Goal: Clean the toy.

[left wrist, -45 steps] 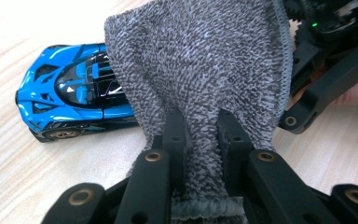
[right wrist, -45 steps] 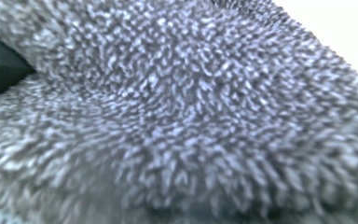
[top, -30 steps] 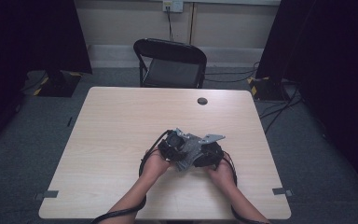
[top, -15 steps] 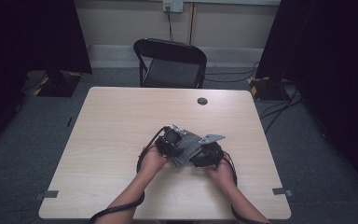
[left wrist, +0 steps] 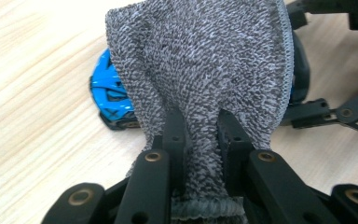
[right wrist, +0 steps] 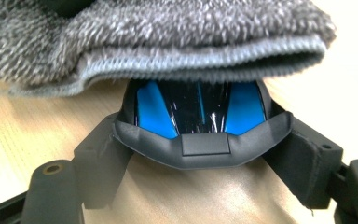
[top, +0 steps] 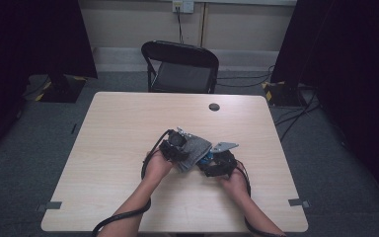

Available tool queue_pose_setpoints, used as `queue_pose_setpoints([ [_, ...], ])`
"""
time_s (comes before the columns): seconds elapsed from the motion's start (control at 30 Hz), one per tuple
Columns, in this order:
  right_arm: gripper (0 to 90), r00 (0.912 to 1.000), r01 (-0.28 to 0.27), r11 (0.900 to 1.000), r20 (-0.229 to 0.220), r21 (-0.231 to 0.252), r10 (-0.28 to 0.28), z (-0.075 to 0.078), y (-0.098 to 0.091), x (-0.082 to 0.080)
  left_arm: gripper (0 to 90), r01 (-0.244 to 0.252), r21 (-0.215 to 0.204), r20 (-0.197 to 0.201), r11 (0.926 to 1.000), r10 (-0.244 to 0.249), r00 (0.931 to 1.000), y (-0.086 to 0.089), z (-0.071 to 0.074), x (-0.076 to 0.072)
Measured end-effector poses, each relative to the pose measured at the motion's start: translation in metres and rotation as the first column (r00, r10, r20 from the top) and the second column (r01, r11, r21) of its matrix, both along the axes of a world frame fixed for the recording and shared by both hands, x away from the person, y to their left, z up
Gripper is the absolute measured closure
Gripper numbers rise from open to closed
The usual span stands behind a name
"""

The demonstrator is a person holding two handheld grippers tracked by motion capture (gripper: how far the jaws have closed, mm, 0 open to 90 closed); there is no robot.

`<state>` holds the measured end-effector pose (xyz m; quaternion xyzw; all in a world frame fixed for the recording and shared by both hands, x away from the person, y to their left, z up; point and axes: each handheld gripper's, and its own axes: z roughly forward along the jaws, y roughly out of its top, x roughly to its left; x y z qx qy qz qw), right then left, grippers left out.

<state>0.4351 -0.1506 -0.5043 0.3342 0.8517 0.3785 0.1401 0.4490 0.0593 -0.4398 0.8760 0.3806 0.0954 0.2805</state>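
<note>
A grey terry cloth (left wrist: 205, 70) is pinched between the jaws of my left gripper (left wrist: 198, 126), which is shut on it. The cloth drapes over a glossy blue and black toy car (right wrist: 200, 112) and hides its top. My right gripper (right wrist: 203, 144) has a pad on each side of the car and is shut on it; its jaws have just closed in a little more. In the high view both hands meet at the table's middle: left gripper (top: 176, 147), cloth (top: 193, 150), right gripper (top: 213, 162).
The light wooden table (top: 118, 128) carries a small black disc (top: 214, 106) near its far edge. A black folding chair (top: 180, 66) stands behind the table. Cables trail from both grippers toward the near edge.
My left gripper has slid the cloth a little to the left and away across the toy car. The right hand has stayed where it was.
</note>
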Motion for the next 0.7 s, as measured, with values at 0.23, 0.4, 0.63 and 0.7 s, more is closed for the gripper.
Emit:
queue_pose_setpoints([
  [0.23,24.6,1.0000,0.000,1.0000,0.000,0.000,0.000,0.000,0.000,0.000,76.7,-0.019,-0.001,-0.005,0.9998,0.019,0.9998,0.004,-0.001,0.004],
  [0.4,24.6,1.0000,0.000,1.0000,0.000,0.000,0.000,0.000,0.000,0.000,76.7,-0.036,0.000,-0.014,0.9993,0.036,0.9992,0.008,-0.002,0.010],
  [0.63,24.6,1.0000,0.000,1.0000,0.000,0.000,0.000,0.000,0.000,0.000,76.7,-0.063,0.008,-0.019,0.9980,0.063,0.9978,0.014,-0.003,0.017],
  [0.7,24.6,1.0000,0.000,1.0000,0.000,0.000,0.000,0.000,0.000,0.000,76.7,-0.071,0.011,-0.019,0.9974,0.071,0.9973,0.016,-0.003,0.018],
])
